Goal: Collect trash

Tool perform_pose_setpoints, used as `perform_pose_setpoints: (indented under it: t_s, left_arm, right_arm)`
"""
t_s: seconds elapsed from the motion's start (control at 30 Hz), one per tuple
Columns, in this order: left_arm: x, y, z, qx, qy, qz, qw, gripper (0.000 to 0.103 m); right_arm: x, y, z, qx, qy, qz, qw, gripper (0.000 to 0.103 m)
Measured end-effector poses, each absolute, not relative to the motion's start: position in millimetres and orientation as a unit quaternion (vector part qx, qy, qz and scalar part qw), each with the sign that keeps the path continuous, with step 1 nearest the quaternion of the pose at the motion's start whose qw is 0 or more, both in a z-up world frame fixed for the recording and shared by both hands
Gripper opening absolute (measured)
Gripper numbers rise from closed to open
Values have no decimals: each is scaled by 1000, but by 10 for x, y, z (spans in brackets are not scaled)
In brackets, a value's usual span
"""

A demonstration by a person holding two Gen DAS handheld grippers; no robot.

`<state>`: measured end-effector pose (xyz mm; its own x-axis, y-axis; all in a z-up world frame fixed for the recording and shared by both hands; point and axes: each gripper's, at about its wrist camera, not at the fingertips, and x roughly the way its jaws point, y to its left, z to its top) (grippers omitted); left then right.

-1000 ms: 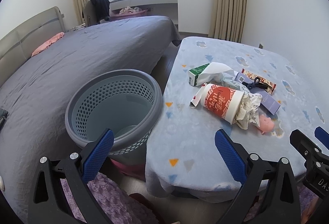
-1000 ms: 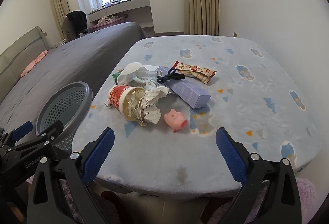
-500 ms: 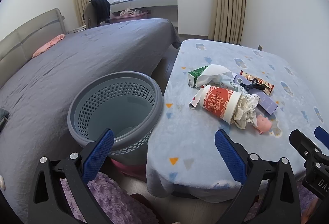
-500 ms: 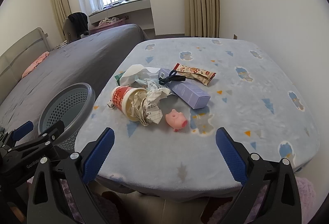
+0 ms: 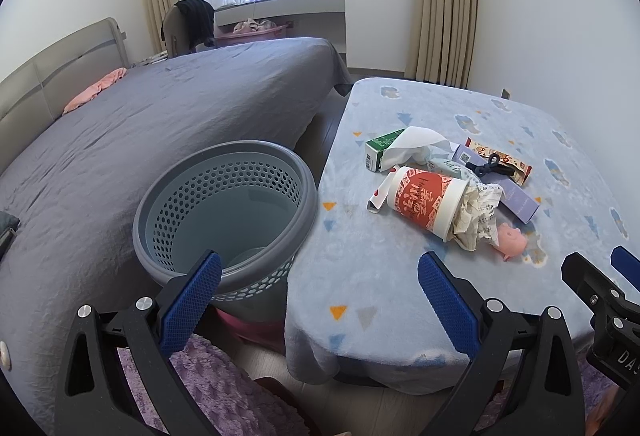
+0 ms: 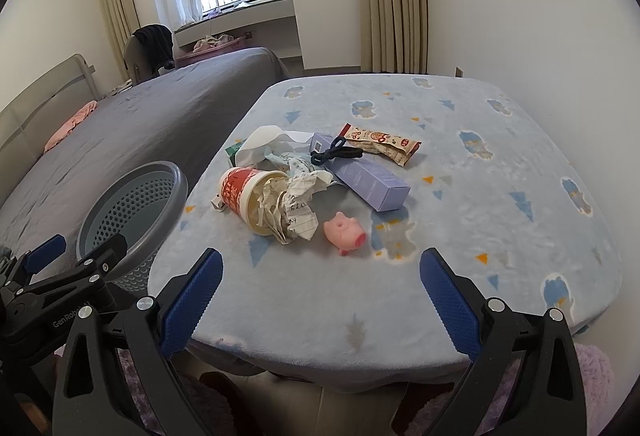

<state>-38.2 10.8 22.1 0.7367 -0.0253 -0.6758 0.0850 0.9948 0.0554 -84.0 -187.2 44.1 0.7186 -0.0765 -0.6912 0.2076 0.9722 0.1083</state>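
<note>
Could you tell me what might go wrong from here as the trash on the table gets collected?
1. The cup lies on its side with crumpled paper spilling from its mouth; lifting it could scatter the paper.
2. The pink pig toy and hair tie sit among the trash and might be binned by mistake.
3. The basket stands below the table's edge, so a drop released early could miss it.

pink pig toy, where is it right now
The pink pig toy lies on the blue table cover, at the near end of the pile, just right of the crumpled paper spilling from the red cup, in front of the purple box.
</note>
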Motion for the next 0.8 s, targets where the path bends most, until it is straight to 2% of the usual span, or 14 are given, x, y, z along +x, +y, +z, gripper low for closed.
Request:
perform_pose_setpoints:
  t_s: [0.8]
  left_arm:
    - [-379, 99, 221, 41, 364, -30, 930, 97]
  right_arm:
    - [-856, -1859, 451, 96, 369, -70, 922, 94]
